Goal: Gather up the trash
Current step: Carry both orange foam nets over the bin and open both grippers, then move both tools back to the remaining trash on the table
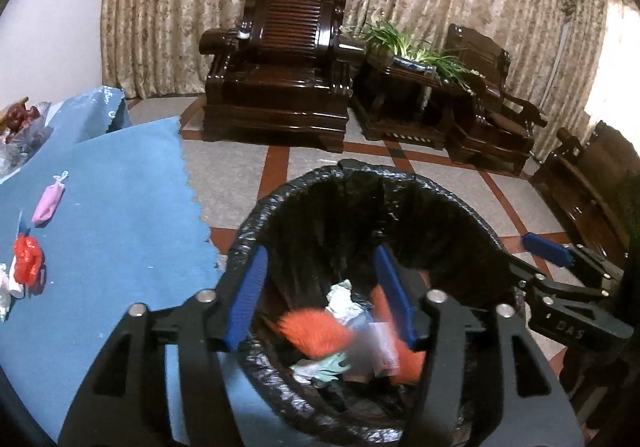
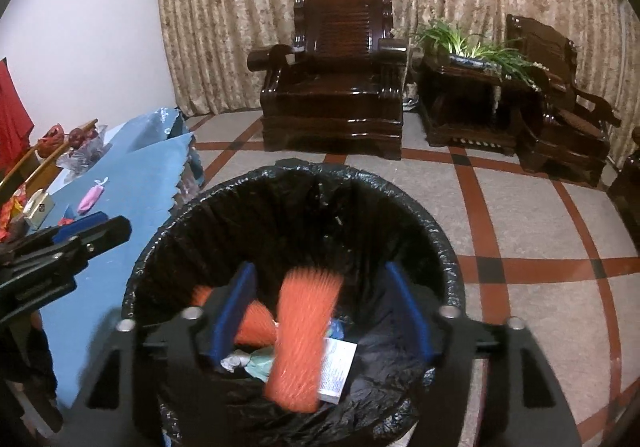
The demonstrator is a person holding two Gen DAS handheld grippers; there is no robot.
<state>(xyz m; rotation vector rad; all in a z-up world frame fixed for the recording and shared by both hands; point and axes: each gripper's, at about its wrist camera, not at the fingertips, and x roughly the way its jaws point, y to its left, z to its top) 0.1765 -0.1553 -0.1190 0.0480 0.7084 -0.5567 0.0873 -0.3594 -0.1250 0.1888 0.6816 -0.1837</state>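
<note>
A bin lined with a black bag (image 1: 360,183) (image 2: 304,175) stands on the floor beside the blue-clothed table. Both grippers hover open over its mouth. My left gripper (image 1: 324,299) is empty; a blurred orange piece (image 1: 316,331) and a blurred pale wrapper (image 1: 378,343) lie or fall below it among crumpled paper (image 1: 340,299). My right gripper (image 2: 324,311) is empty; a blurred orange wrapper (image 2: 304,335) drops between its fingers above a white printed packet (image 2: 338,367). On the table lie a pink wrapper (image 1: 48,203) (image 2: 91,196) and a red crumpled wrapper (image 1: 28,259).
The blue cloth (image 1: 112,207) (image 2: 132,183) covers the table at left, with bagged fruit (image 1: 20,123) at its far end and a small box (image 2: 38,209). Dark wooden armchairs (image 1: 280,63) (image 2: 336,75) and a plant stand (image 1: 408,95) stand by the curtain across the tiled floor.
</note>
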